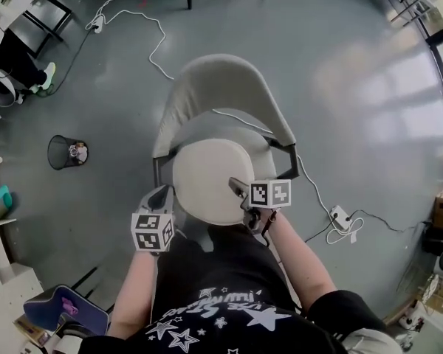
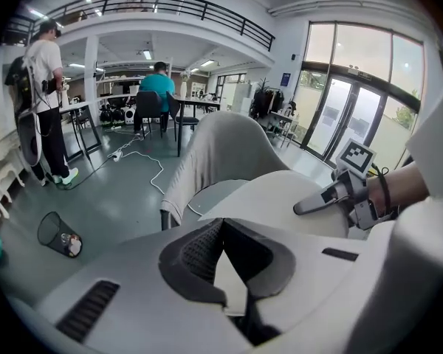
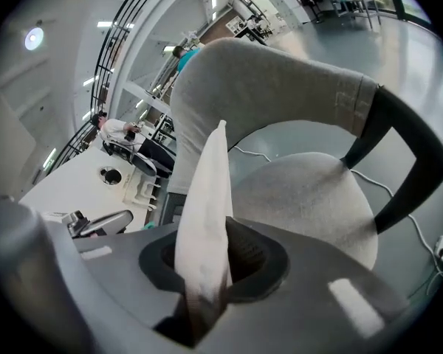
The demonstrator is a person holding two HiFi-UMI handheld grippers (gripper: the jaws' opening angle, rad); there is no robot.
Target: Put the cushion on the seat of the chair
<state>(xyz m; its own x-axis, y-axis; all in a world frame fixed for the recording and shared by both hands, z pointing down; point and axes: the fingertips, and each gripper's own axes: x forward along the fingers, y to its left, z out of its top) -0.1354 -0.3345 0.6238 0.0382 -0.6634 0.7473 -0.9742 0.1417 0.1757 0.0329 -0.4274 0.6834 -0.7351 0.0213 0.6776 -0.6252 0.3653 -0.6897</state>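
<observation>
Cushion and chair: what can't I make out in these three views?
- Head view: whether the cushion touches the seat; seen from above, any gap does not show.
- Head view: the feet of the chair, hidden beneath seat and cushion.
- Head view: what is in the bin, too small.
- Right gripper view: the cushion's face, seen edge-on.

No legible words or numbers, script lettering among white stars on the black shirt (image 1: 221,301) too distorted to read, small blue wall sign (image 2: 286,79) too small to make out
</observation>
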